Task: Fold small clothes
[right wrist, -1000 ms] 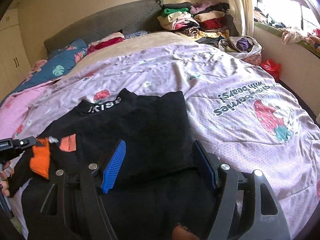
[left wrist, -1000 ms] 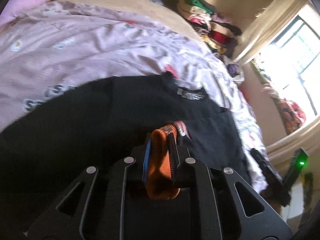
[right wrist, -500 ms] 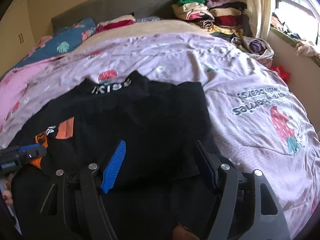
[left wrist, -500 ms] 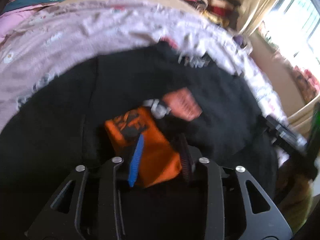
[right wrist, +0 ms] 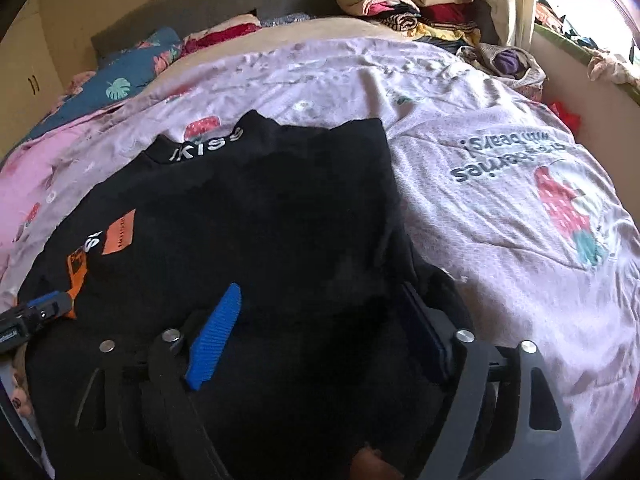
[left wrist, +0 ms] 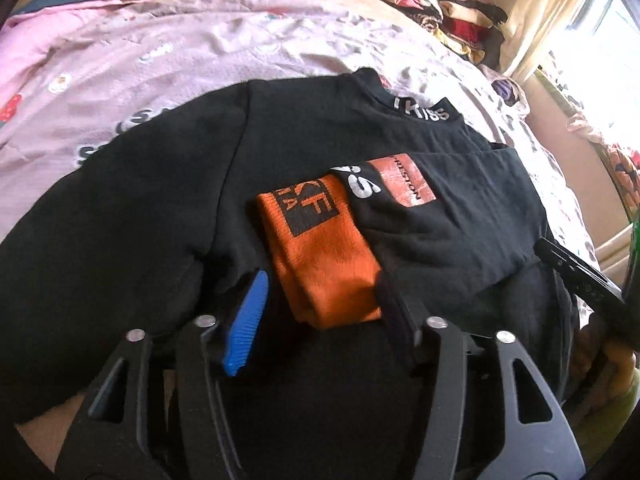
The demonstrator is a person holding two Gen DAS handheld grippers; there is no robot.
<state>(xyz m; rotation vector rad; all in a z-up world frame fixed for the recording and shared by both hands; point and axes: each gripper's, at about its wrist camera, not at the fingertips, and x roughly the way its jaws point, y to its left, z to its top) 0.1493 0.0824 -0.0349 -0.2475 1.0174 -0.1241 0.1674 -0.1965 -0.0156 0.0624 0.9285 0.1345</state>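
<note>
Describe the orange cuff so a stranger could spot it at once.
Start at the pink strawberry-print bedspread and find the black sweater spread across it. The orange cuff ends the sleeve folded over its front, just ahead of the open left gripper. It is the only bright orange ribbed band, with a black printed block.

Black sweater collar (right wrist: pixel 208 148): white lettering "KISS". Orange patch (left wrist: pixel 406 178) on sleeve: "PRESTON", partly legible. Pink bedsheet (right wrist: pixel 520 168): upside-down print, "with bears!" readable. Orange cuff (left wrist: pixel 320 240): block letters, unclear.
</note>
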